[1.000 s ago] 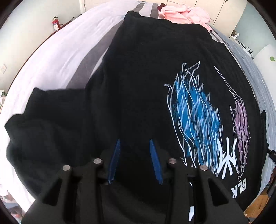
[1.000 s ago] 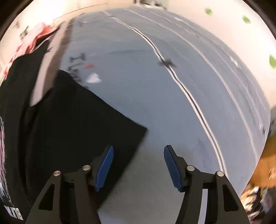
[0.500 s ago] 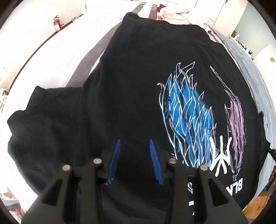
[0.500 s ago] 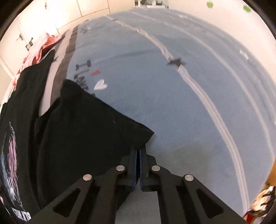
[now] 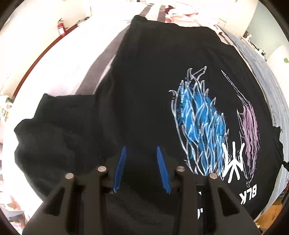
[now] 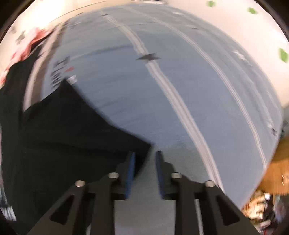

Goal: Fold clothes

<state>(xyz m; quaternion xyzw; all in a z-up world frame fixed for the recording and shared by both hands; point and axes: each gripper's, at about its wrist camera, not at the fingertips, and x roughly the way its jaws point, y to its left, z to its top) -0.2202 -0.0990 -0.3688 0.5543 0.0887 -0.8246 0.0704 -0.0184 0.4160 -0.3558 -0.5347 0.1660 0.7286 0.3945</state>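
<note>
Black graphic T-shirt spread flat on blue-grey bedspread. Left gripper hangs over its hem, jaws parted, grasping nothing. Right gripper just reopened, released; sleeve corner lies at its 11 o'clock, unpinched.

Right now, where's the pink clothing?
In the left wrist view, the pink clothing lies at the top centre, on the bed just beyond the far edge of the black T-shirt.
</note>
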